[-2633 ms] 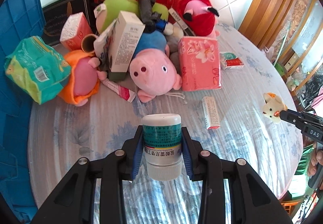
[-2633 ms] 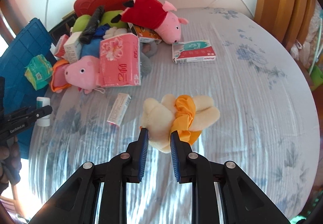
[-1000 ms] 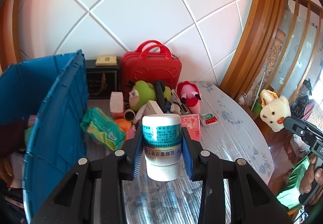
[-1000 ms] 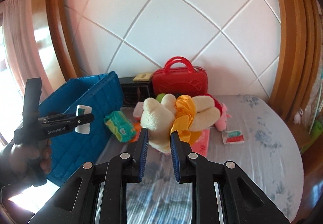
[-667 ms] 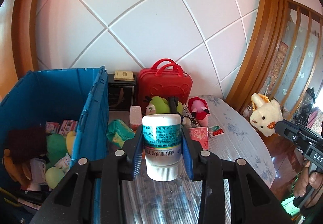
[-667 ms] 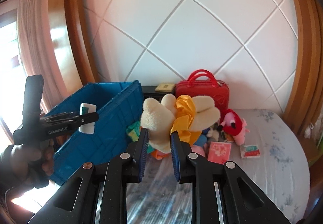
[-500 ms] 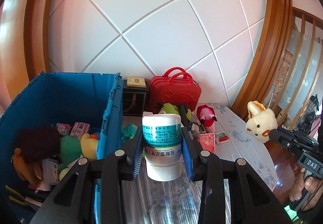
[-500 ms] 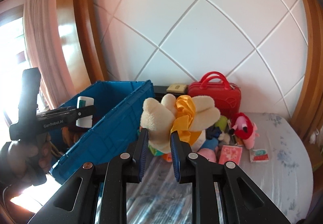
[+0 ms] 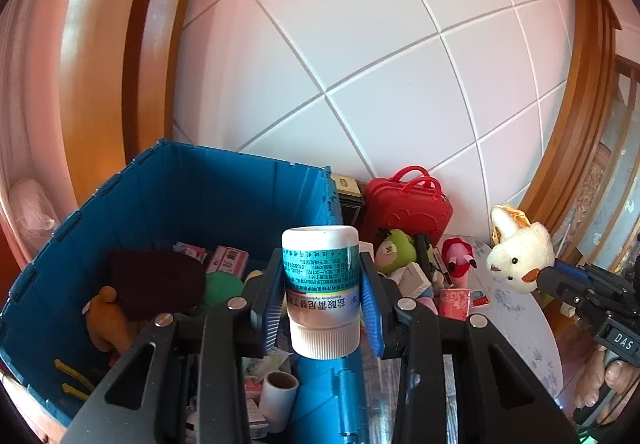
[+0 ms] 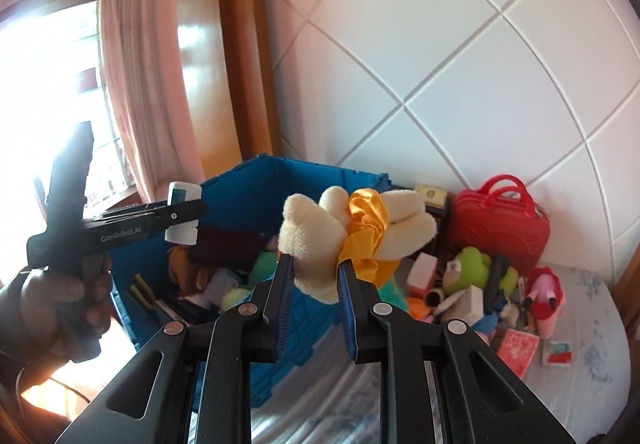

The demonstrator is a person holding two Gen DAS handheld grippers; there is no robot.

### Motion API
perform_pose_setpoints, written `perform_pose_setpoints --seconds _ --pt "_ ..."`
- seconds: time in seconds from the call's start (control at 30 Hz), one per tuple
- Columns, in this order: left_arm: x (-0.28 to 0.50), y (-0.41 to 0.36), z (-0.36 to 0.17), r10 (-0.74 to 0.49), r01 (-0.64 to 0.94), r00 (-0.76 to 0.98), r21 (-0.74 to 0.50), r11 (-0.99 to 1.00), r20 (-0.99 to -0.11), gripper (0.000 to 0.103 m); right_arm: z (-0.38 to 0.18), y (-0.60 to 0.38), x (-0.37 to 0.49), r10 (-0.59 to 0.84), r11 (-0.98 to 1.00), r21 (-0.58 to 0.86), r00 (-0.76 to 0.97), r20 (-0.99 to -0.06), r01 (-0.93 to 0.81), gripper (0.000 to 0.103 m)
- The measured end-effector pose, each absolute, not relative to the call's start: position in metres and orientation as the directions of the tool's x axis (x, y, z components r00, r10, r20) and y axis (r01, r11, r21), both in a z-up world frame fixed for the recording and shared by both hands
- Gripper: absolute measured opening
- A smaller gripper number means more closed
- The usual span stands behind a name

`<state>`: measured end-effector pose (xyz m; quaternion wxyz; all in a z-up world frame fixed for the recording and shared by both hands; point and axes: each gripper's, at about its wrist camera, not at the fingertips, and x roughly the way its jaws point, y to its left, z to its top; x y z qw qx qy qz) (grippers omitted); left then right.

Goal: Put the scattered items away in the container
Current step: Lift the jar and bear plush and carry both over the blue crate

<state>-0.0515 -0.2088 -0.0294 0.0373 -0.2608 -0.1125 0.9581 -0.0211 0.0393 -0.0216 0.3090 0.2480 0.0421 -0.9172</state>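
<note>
Both hands have swung from the table to the blue crate at nine o'clock, left gripper clamping the medicine bottle, right gripper pinching the cream plush, carried over for dropping in.

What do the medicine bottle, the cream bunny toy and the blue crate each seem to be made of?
Medicine bottle: likely plastic, smooth and glossy, with ribbed cap and printed label.
Cream bunny toy: fuzzy plush fabric; its yellow bow looks satiny.
Blue crate: rigid moulded plastic, matte, with ribbed walls.
</note>
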Motion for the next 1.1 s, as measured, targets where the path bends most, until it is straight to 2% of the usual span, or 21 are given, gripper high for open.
perform_pose_setpoints --seconds 0.43,1.1 --pt "-0.024 -0.297 -0.029 0.037 0.086 -0.875 -0.231 -0.969 -0.482 0.034 -0.019 -0.064 -0.015 -0.649 -0.697 0.065 -0.588 -0.484 0.715 0.021" --pt "-0.021 -0.362 -0.042 0.027 0.111 -0.869 -0.247 -0.963 -0.495 0.034 -0.032 -0.14 -0.012 -0.66 -0.665 0.06 -0.549 -0.513 0.744 0.022"
